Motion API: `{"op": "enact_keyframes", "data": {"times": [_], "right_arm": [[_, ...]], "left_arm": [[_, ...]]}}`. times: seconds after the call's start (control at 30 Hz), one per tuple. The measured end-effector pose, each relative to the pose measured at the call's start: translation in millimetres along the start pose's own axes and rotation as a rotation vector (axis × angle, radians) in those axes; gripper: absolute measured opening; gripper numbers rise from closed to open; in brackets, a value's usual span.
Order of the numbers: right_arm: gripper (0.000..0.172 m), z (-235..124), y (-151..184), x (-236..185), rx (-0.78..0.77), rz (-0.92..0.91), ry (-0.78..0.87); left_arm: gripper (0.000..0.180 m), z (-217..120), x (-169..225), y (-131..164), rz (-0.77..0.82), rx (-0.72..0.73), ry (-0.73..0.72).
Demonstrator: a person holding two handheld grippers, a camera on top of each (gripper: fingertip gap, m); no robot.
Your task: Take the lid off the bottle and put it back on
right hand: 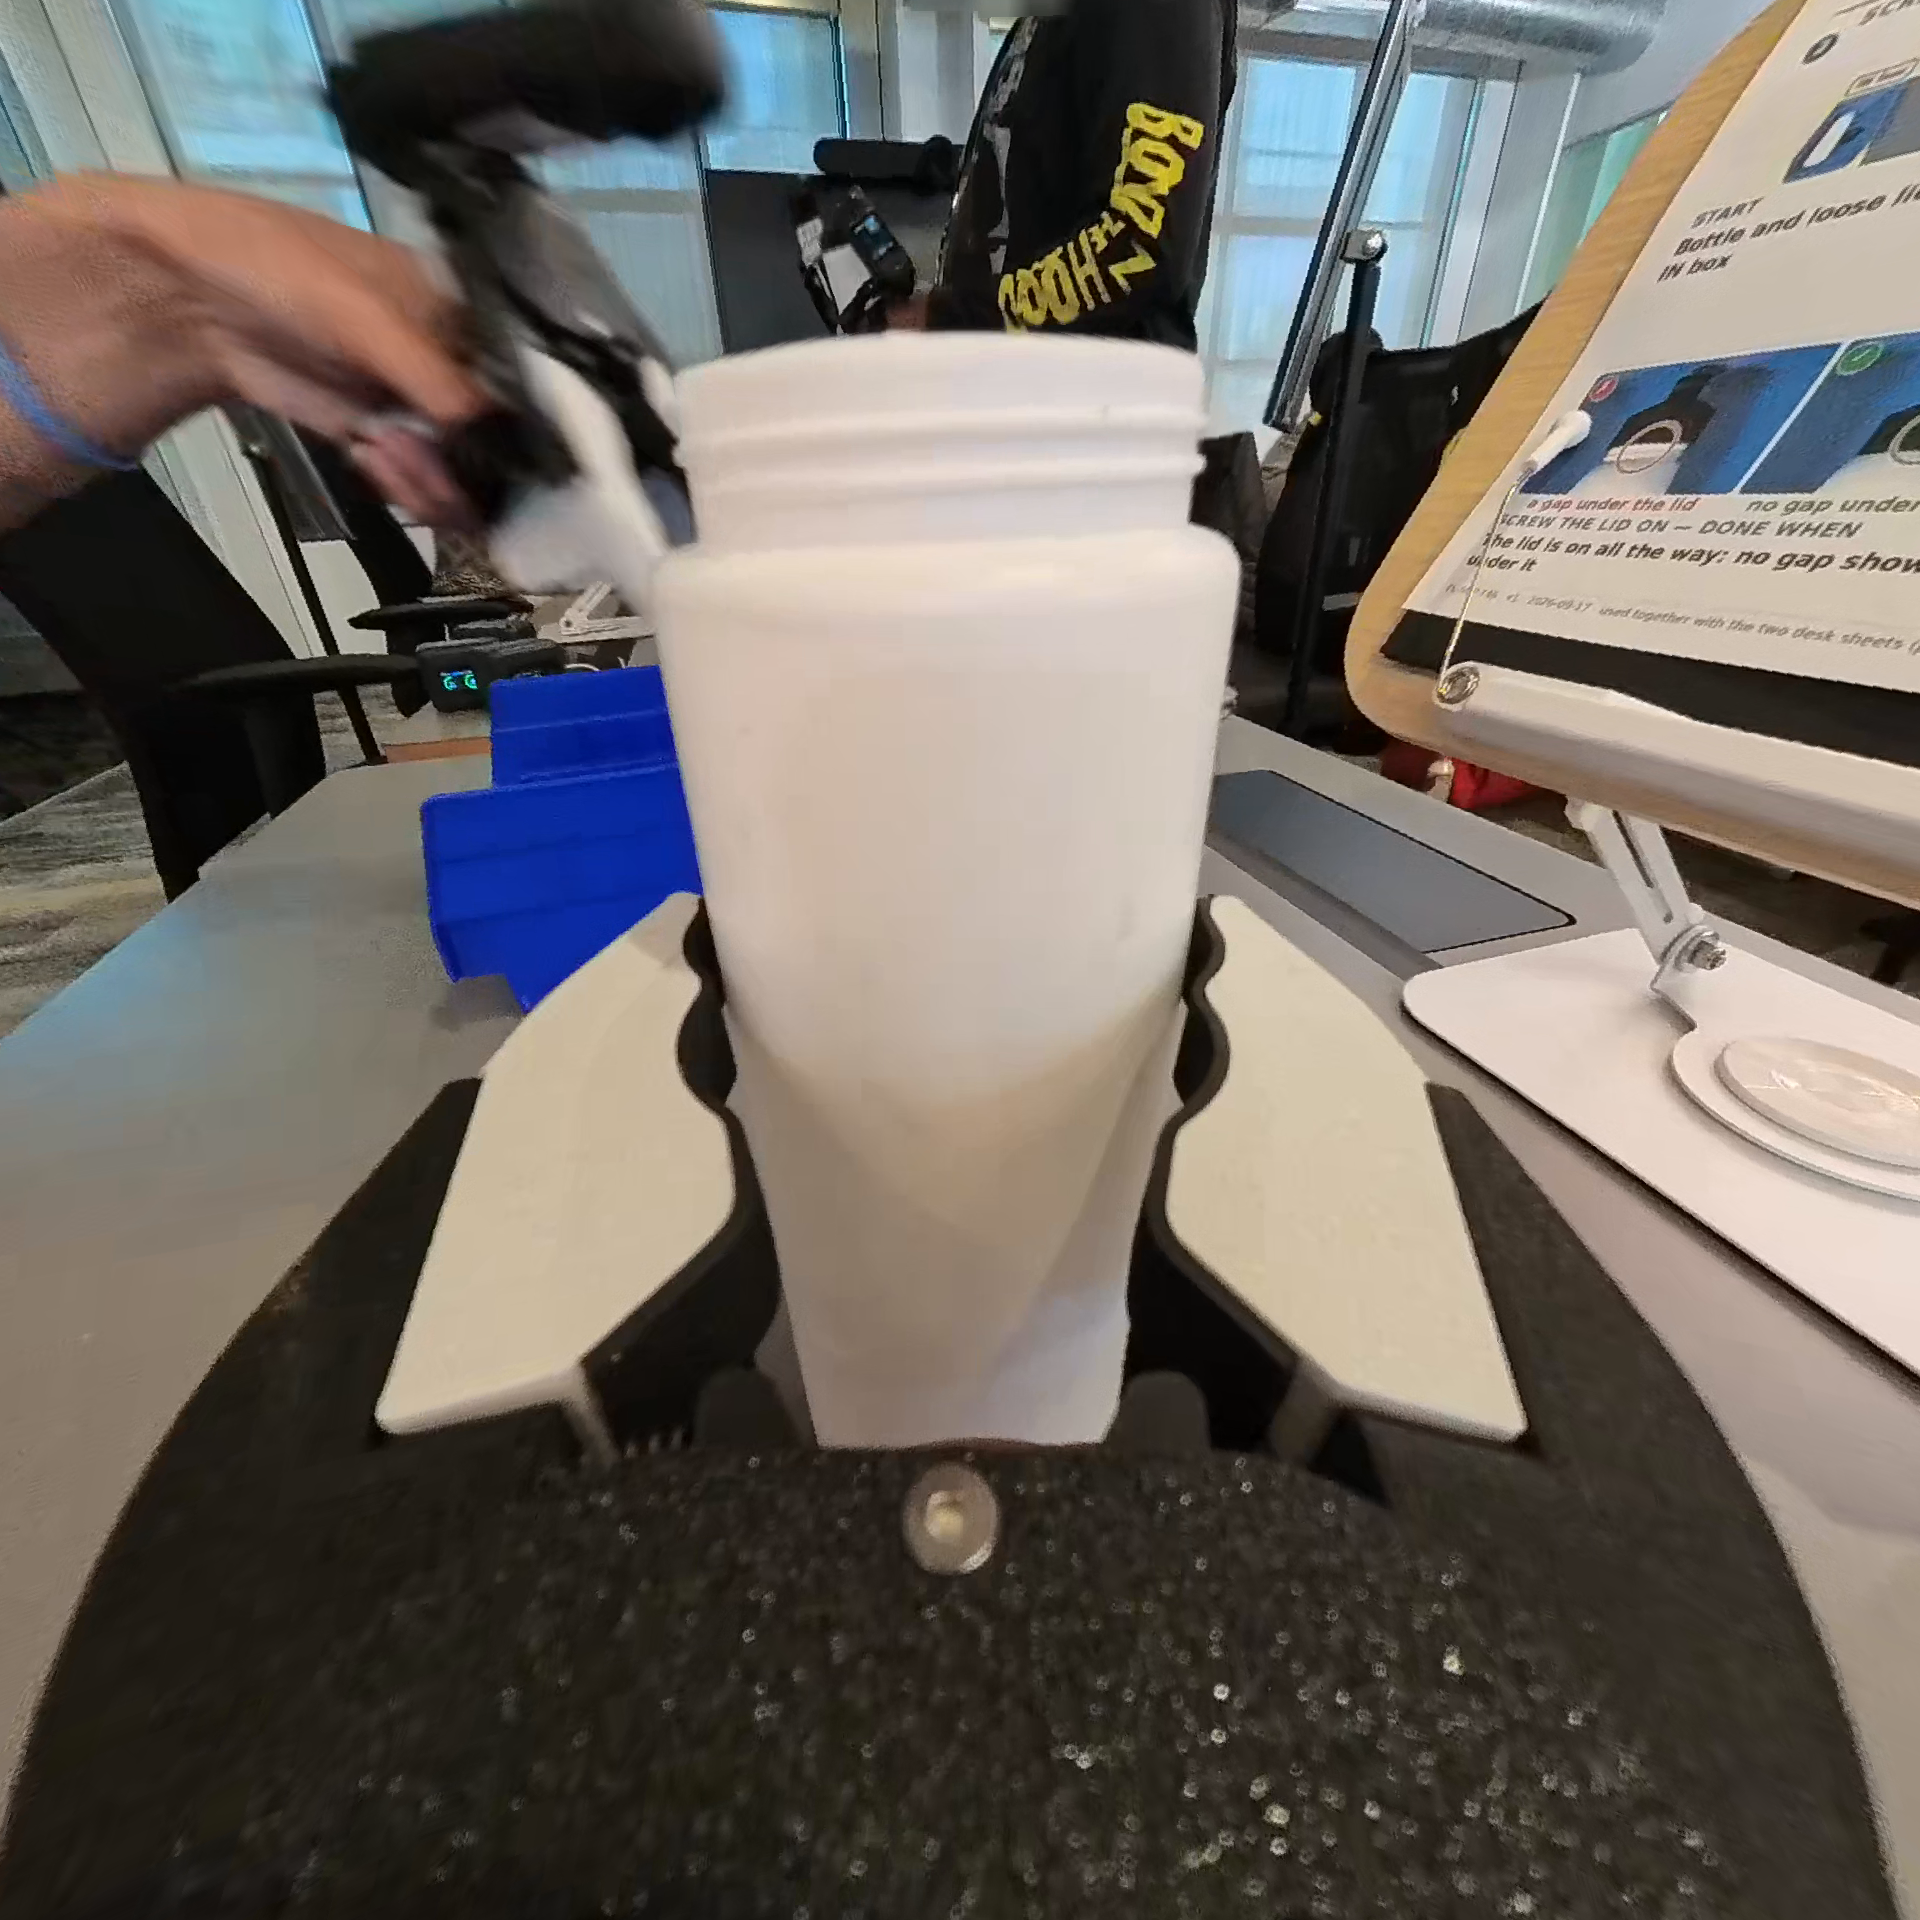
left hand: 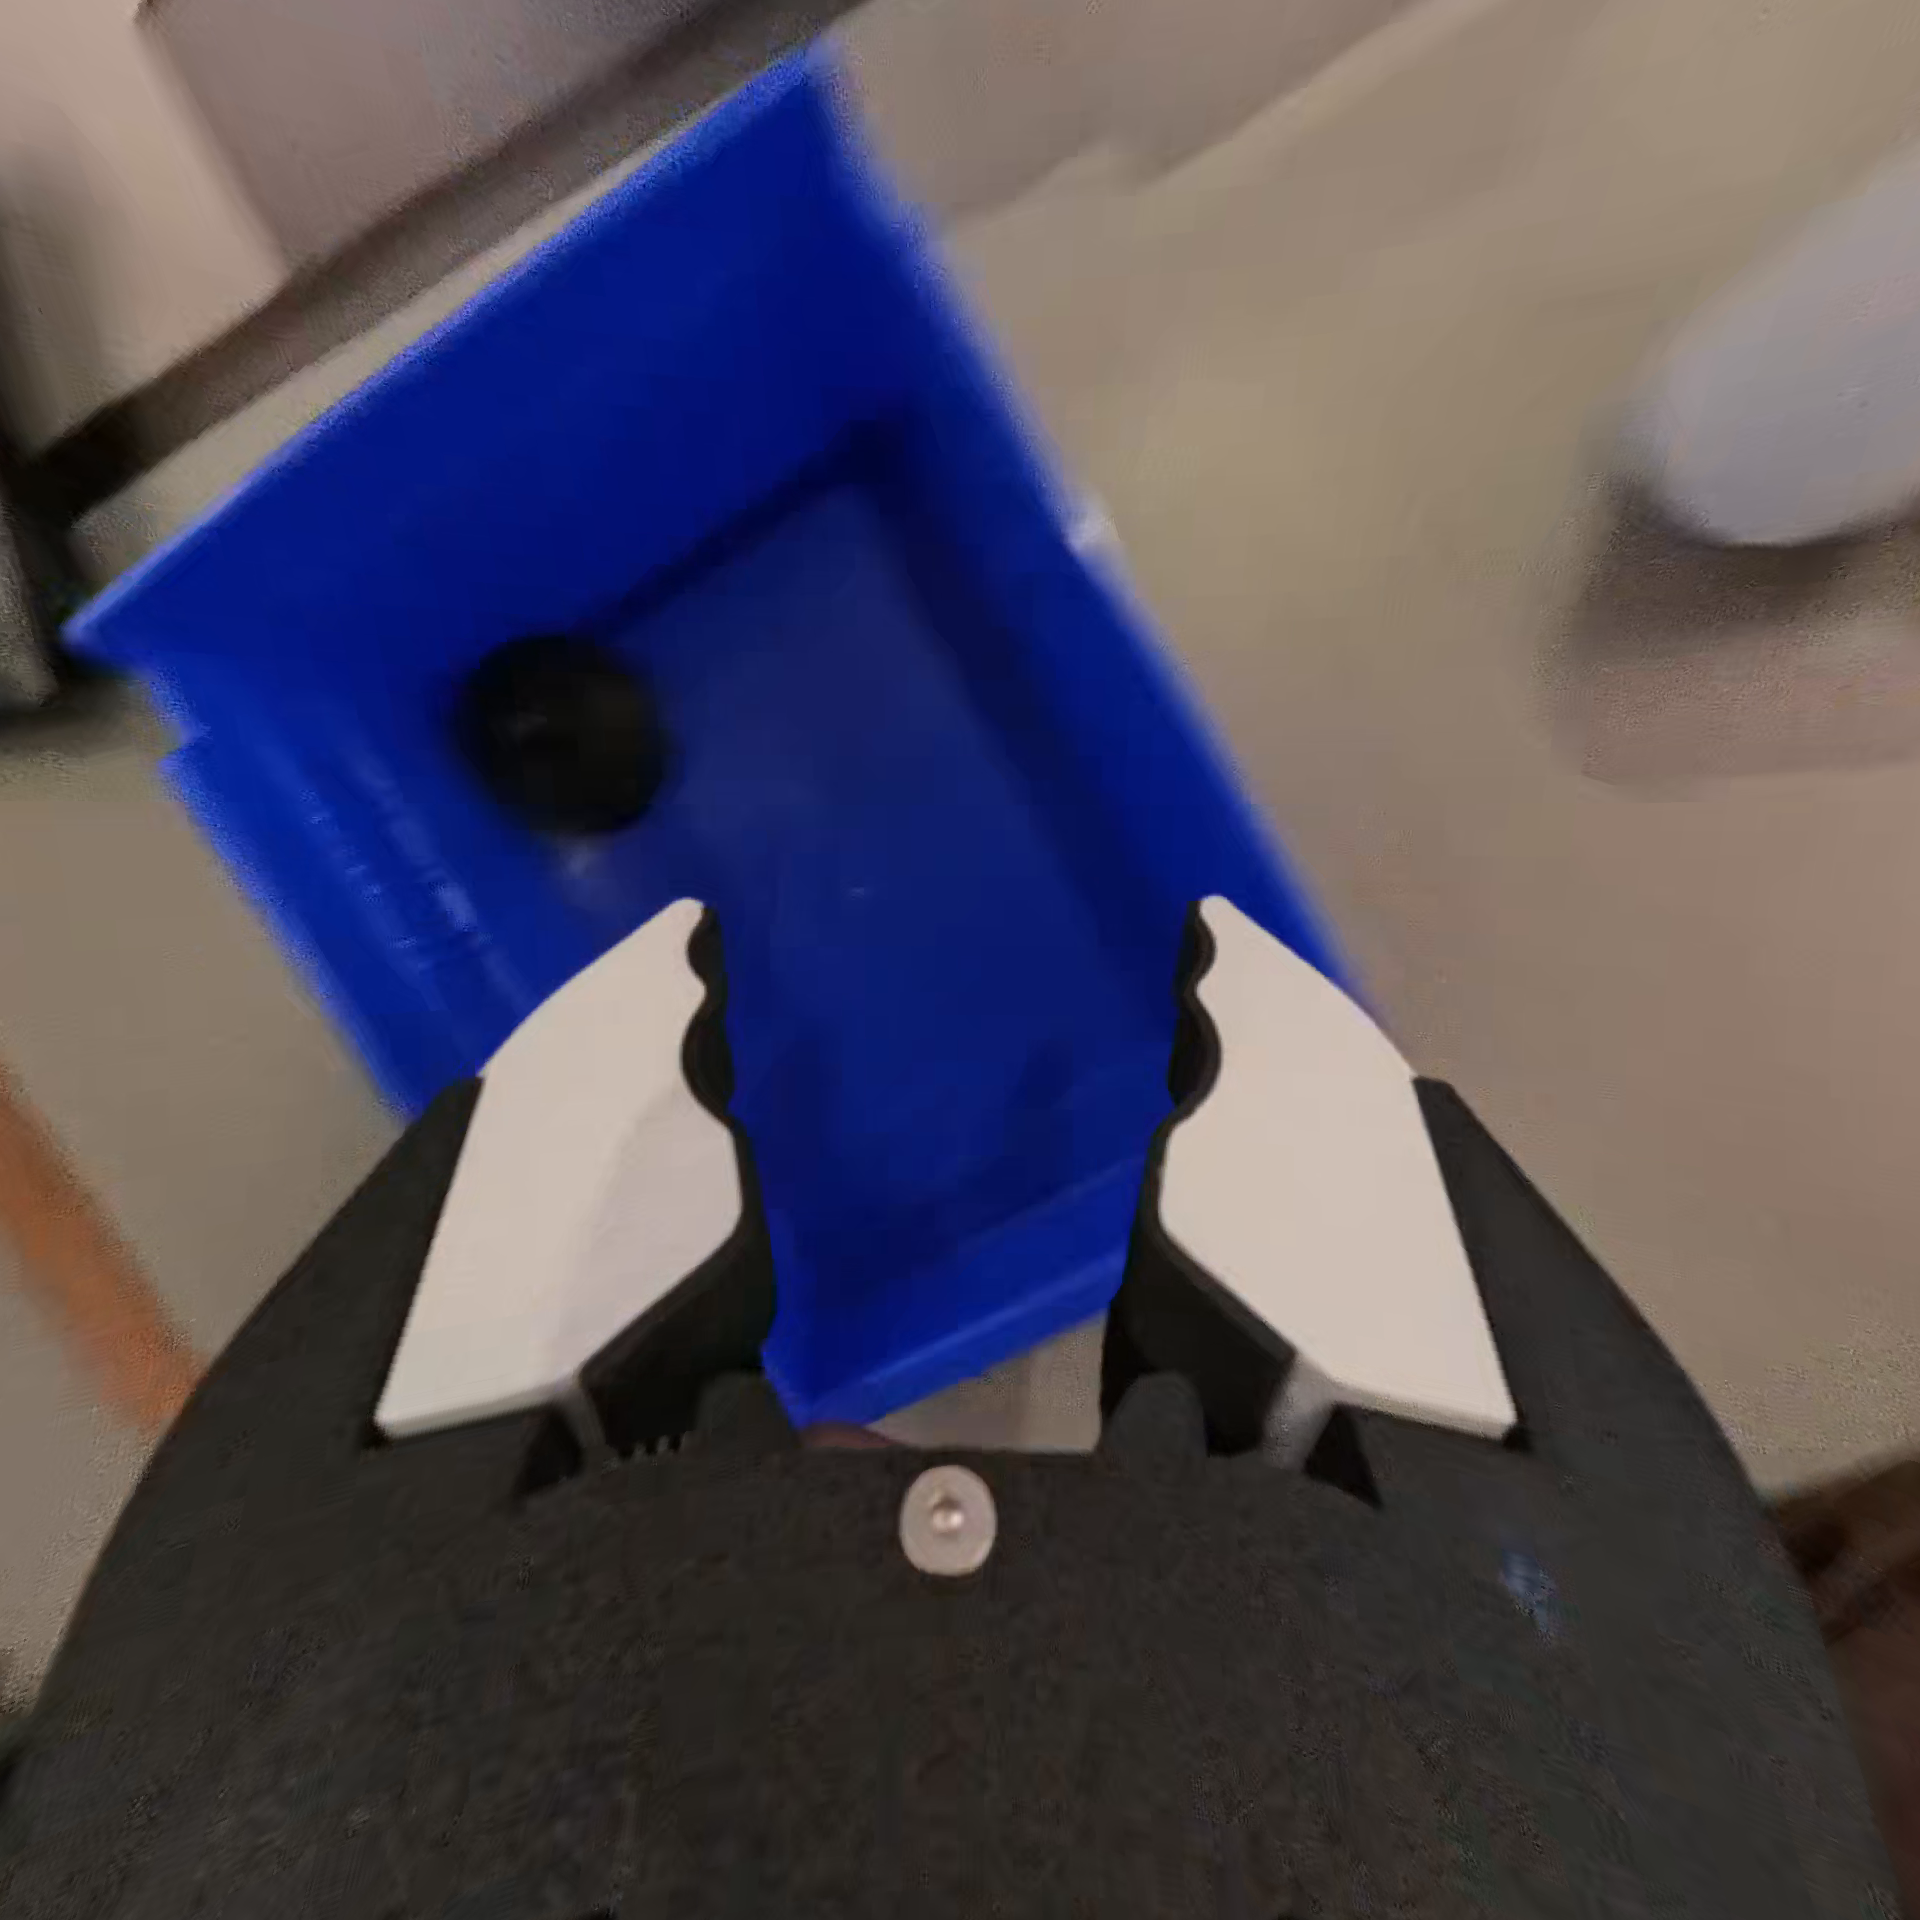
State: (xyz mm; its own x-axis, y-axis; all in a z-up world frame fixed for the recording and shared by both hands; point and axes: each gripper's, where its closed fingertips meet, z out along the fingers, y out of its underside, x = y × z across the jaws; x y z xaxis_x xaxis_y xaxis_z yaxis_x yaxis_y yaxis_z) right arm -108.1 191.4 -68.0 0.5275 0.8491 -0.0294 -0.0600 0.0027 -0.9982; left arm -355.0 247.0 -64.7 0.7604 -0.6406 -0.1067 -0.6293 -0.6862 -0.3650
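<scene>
Tool on the right (right hand: 951,997) clamps the white, lidless bottle (right hand: 951,727) upright above the counter (right hand: 260,1039), while the left tool (left hand: 951,997) hangs spread and bare over the blue bin (left hand: 883,416) holding the black lid (left hand: 561,732), which I judge must next be grasped.

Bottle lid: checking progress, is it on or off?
Off: the bottle shows bare neck threads; the black lid lies in the blue bin.

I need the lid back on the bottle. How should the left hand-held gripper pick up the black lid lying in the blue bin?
Probably from straight above, fingers across the round rim. The lid lies flat on the floor of the bin, close to one wall, so a side approach looks blocked. The left hand-held gripper is open and empty above the bin.
</scene>
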Motion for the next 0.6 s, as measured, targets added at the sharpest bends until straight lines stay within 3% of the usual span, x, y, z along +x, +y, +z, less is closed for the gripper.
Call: {"op": "enact_keyframes", "data": {"times": [0.07,0.17,0.33,0.57,0.6], "right_arm": [[0.084,0,0,0,0.001,0.001,-0.001],[0.084,0,0,-1,-0.002,-0.003,-0.002],[0.084,0,0,-6,-0.010,-0.006,-0.011],[0.084,3,1,-9,-0.008,-0.001,-0.024],[0.084,3,1,-9,-0.009,-0.001,-0.026]], "left_arm": [[0.081,37,-41,1,-0.053,-0.184,-0.112],[0.081,79,-76,3,-0.201,-0.340,-0.149],[0.084,115,-112,-3,-0.441,-0.338,-0.211],[0.078,142,-109,1,-0.494,-0.337,-0.177],[0.086,144,-106,3,-0.480,-0.346,-0.174]]}}
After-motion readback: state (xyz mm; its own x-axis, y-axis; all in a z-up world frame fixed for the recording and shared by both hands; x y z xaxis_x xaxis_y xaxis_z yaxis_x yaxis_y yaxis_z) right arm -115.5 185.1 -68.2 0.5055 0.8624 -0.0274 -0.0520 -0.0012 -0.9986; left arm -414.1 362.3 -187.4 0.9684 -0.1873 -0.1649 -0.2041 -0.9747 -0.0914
